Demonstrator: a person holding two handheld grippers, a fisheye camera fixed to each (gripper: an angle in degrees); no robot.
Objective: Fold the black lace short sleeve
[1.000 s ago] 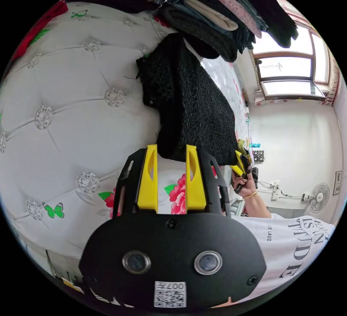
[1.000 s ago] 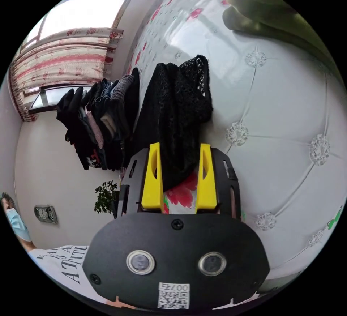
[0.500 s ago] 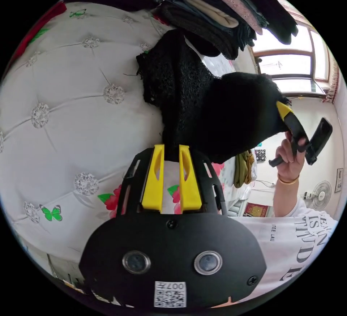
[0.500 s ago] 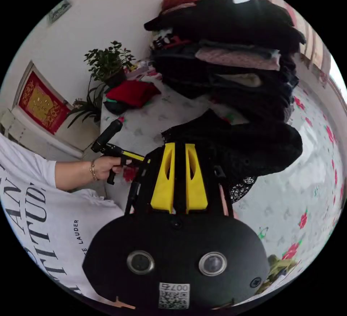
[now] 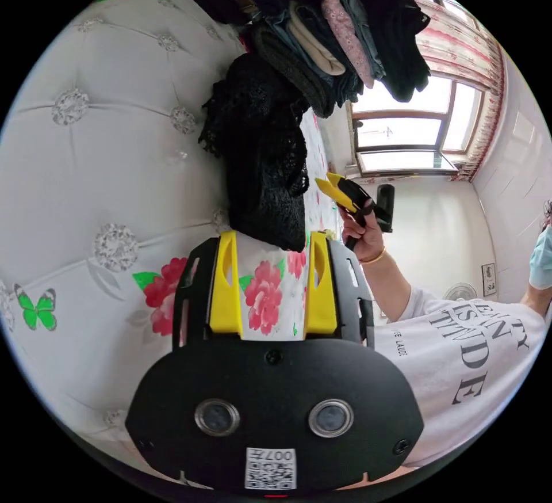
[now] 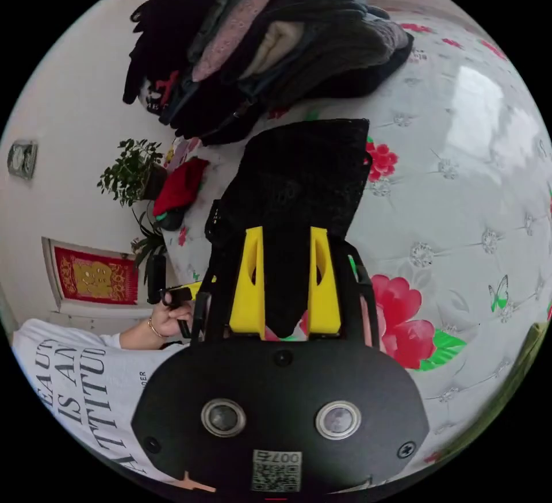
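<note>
Left tool [image 5: 271, 238] spread beside lace top [image 5: 261, 163] under clothes pile [image 5: 322, 25].

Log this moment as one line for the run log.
left gripper: open | right gripper: open | black lace top: folded, lying on floral bed cover | clothes stack: beside top

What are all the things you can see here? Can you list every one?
black lace top: one, black, folded small on the bed beside the pile
pile of folded clothes: one stack, mostly dark with pink and cream layers, on the bed
bed cover: one, white tufted with red flowers and green butterflies
red cloth: one, red, at the bed's far edge by the plant
potted plant: one, green, against the wall
window: one, bright, with a flowered curtain above
left gripper: yellow jaws apart, empty, just short of the top
right gripper: yellow jaws apart, over the top's near edge
person's T-shirt: white, with printed letters
</note>
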